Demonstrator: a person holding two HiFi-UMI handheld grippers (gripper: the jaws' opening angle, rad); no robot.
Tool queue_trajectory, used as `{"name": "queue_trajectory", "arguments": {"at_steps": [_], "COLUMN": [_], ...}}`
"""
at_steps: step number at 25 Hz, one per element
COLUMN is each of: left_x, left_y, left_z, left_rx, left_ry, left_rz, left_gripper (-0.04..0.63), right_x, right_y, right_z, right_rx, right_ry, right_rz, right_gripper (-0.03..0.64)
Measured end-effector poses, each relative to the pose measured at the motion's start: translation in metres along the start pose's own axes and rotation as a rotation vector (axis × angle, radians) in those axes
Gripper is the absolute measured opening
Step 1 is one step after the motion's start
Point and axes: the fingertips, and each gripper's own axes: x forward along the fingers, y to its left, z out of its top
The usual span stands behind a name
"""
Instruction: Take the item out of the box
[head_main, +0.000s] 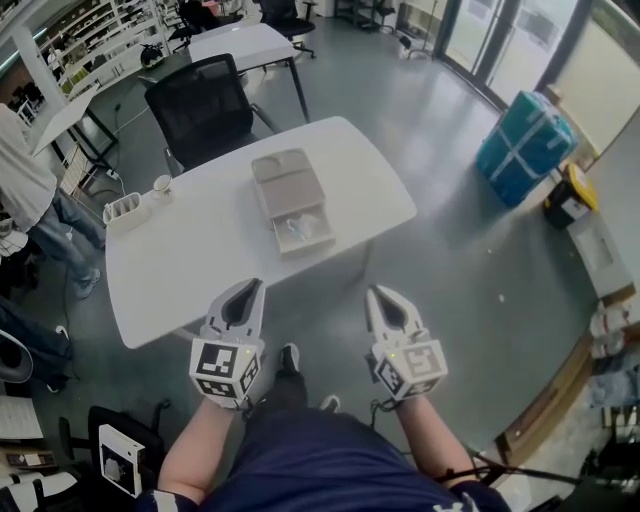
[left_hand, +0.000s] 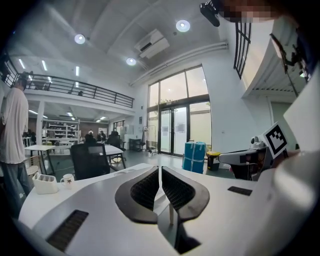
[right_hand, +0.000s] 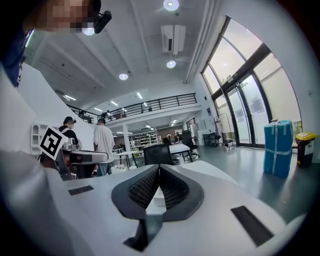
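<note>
Left gripper (head_main: 249, 288) and right gripper (head_main: 379, 295) both closed, empty, short of white tabletop (head_main: 190, 262); open beige box (head_main: 283, 180) mid-tabletop, well apart

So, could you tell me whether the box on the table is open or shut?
Open: the box has its lid flipped back, a pale item showing inside.

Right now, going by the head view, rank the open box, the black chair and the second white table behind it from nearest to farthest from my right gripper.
1. Open box: on the near table, ahead of the right gripper and slightly left.
2. Black chair: beyond that table's far edge, further left.
3. Second white table: behind the chair, at the back.
</note>
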Motion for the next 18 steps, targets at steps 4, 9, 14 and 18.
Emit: {"name": "queue_trajectory", "arguments": {"at_steps": [4,9,14,18], "left_x": [0.033,0.074,0.099,0.114], "left_y": [0.018,0.047,0.086,0.114], "left_z": [0.014,0.02,0.03,0.034], "left_rx": [-0.003,-0.008,-0.002,-0.009], "left_ry": [-0.018,-0.019,-0.038,-0.045], "left_rz": [-0.043,-0.092,-0.11,-0.124], "left_gripper": [0.043,0.043,0.043,0.043], "right_x": [0.028,0.07,0.109,0.137], "right_y": [-0.012,-0.021,-0.017,-0.014], "right_z": [0.012,0.023,0.034,0.036], "right_rx": [-0.012,-0.015,-0.031,-0.033], "right_ry": [0.006,0.007,0.007,0.011], "right_rz": [-0.044,-0.092,-0.121,-0.142], "right_gripper": [0.017,0.017,0.017,0.017]}}
